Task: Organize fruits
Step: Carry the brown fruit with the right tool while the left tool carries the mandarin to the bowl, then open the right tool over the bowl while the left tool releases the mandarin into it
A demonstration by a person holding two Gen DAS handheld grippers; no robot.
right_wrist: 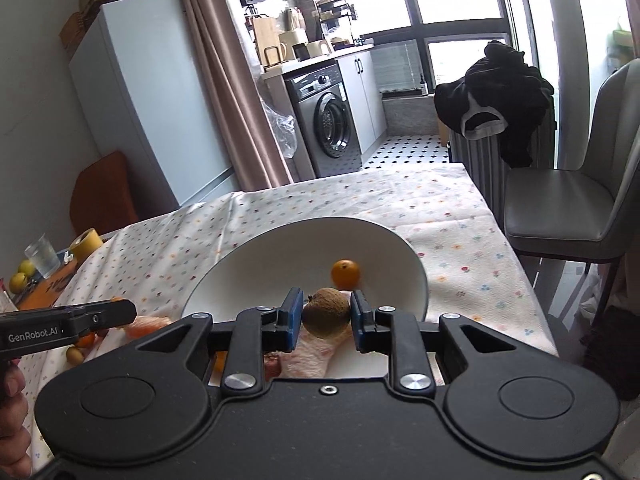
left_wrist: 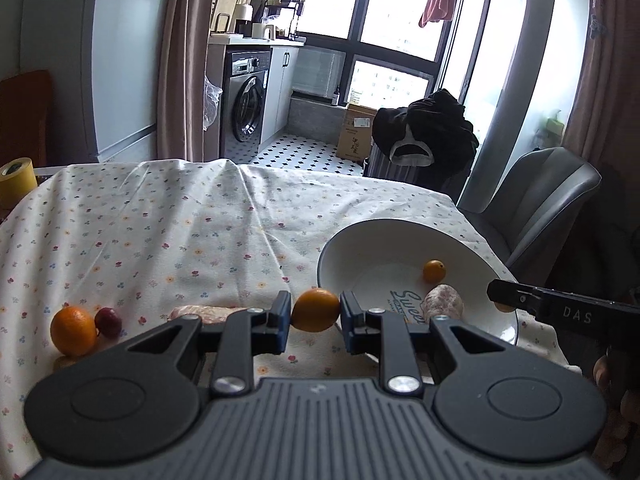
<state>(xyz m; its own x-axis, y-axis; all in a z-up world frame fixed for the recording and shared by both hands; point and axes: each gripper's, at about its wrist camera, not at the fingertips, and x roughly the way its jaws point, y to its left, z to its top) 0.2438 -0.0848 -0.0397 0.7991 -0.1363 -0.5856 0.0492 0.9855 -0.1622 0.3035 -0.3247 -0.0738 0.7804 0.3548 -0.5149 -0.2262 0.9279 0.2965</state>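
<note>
My left gripper (left_wrist: 316, 312) is shut on a small orange fruit (left_wrist: 316, 309), held just left of the white bowl (left_wrist: 360, 240). Inside the bowl lie a small orange (left_wrist: 434, 271) and a pale pink fruit (left_wrist: 444, 304). My right gripper (right_wrist: 326, 314) is shut on a brown round fruit (right_wrist: 326, 316) above the bowl's (right_wrist: 248, 256) near side, where the small orange (right_wrist: 345, 273) also rests. On the cloth to the left sit a larger orange (left_wrist: 73, 330), a dark red fruit (left_wrist: 108, 321) and a pink piece (left_wrist: 204, 313).
A flowered tablecloth (left_wrist: 160, 232) covers the table. A yellow tape roll (left_wrist: 16, 182) stands at the far left edge. In the right wrist view a glass (right_wrist: 42, 258) and yellow-green fruits (right_wrist: 19, 280) sit far left. A grey chair (right_wrist: 568, 208) stands to the right.
</note>
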